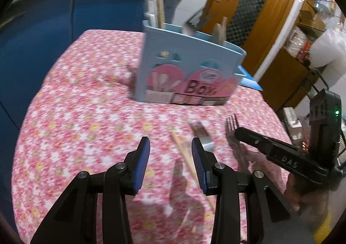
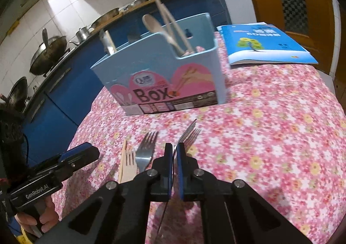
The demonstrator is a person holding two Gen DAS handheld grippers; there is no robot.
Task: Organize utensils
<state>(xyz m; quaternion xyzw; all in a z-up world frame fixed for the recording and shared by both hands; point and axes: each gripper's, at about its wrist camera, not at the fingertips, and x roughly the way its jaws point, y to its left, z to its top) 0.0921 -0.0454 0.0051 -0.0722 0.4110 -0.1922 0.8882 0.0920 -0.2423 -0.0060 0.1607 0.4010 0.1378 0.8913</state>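
Note:
A light blue utensil box (image 1: 186,66) (image 2: 164,66) stands upright on the pink floral tablecloth (image 2: 270,125), holding a wooden spoon (image 2: 153,25), chopsticks and other handles. My right gripper (image 2: 174,146) (image 1: 236,131) is shut on a metal fork (image 2: 190,133) (image 1: 231,124) whose tines point toward the box. A second metal fork (image 2: 147,149) (image 1: 201,136) and a wooden fork (image 2: 127,164) (image 1: 183,153) lie on the cloth between the two grippers. My left gripper (image 1: 170,146) (image 2: 90,151) is open just left of them, with nothing pressed between its blue pads.
A blue booklet (image 2: 266,43) (image 1: 248,79) lies behind the box at the table's far right. Blue cabinets (image 1: 43,38) with woks and pots (image 2: 47,53) run along the left. A wooden door (image 1: 248,6) stands behind. A hand (image 2: 39,220) holds the left gripper.

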